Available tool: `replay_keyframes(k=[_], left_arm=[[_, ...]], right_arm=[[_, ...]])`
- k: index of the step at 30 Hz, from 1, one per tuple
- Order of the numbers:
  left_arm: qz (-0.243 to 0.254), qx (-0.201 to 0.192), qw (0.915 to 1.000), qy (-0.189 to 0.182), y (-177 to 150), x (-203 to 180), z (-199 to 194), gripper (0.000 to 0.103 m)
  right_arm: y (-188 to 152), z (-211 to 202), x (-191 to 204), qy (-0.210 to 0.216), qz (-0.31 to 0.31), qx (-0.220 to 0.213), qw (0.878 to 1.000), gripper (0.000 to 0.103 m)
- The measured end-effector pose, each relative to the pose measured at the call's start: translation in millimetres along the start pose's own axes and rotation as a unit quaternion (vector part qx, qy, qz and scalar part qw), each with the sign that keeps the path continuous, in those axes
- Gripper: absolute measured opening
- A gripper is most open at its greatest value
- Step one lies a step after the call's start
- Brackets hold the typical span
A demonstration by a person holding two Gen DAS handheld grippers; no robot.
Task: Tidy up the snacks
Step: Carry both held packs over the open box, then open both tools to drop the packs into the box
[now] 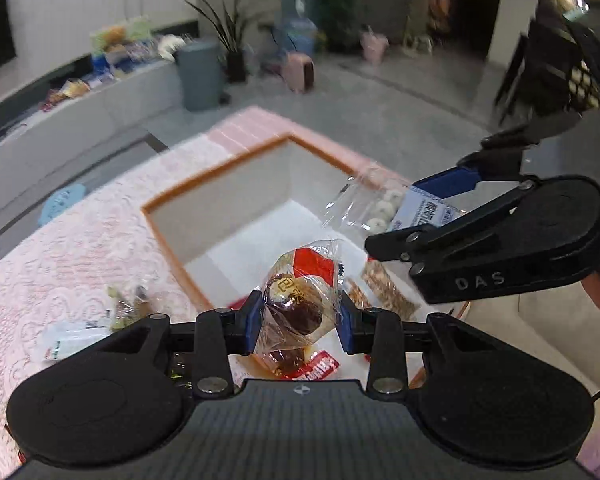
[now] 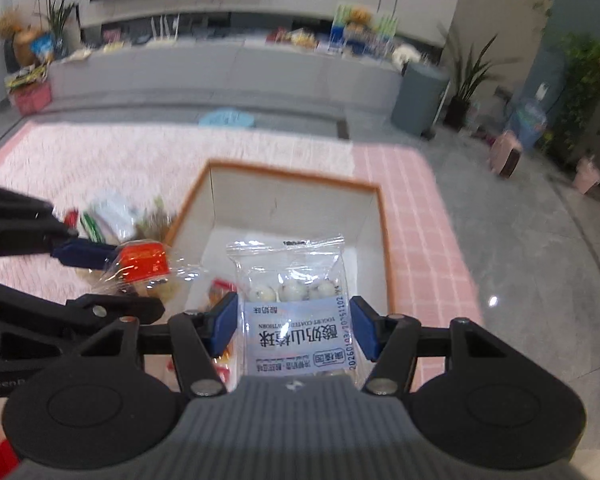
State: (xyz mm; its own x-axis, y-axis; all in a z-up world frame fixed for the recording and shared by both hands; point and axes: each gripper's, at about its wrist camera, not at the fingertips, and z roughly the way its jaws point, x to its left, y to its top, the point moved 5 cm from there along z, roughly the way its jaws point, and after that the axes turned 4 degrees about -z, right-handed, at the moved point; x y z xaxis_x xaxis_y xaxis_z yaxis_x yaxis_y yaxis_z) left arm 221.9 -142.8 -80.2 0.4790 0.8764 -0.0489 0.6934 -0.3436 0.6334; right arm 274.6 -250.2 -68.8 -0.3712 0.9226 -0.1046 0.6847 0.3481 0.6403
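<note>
While both tools are hanging over the box, each one is gripping a snack packet between its blue pads. That box, white inside with an orange-brown rim, is sitting on a pink lace tablecloth, and it serves as the landmark for everything else.

Above the box's near end, the left gripper is standing partly closed, its pads pressing on the two sides of a clear wrapped snack with a dark brown filling and a red patch on its wrapper. Seen from the right wrist camera, this same snack is hanging over the box's left rim.

Over the right part of the box, the right gripper is also standing about half closed, its pads clamping the lower printed part of a clear packet of white yoghurt balls; the packet's clear top is pointing away from the camera over the box floor. From the left wrist camera the packet is showing above the box's right rim.

Inside the box, on its white floor, a few snacks are already lying, among them brown bars and a red wrapper.

Left of the box, loose packets are lying on the tablecloth.
</note>
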Motion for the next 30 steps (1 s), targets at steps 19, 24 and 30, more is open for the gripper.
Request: replay_keyframes(k=[19,24,30], left_arm=[[0.089,0.072,0.9927,0.038,-8.1,-6.3,75.0,0.042],[0.093,0.085,0.9913,0.037,-12.1,-7.7,82.2,0.042],[0.097,0.094,0.9899,0.043,-11.2,-9.2,86.5,0.045]], right_arm=[[-8.9,98.9,-11.8,0.056,-0.037,0.067,0.995,0.059],[-10.4,112.2,-11.6,0.054,-0.057,0.082,0.994,0.059],[-12.7,121.2,-13.9,0.056,-0.057,0.095,0.992,0.06]])
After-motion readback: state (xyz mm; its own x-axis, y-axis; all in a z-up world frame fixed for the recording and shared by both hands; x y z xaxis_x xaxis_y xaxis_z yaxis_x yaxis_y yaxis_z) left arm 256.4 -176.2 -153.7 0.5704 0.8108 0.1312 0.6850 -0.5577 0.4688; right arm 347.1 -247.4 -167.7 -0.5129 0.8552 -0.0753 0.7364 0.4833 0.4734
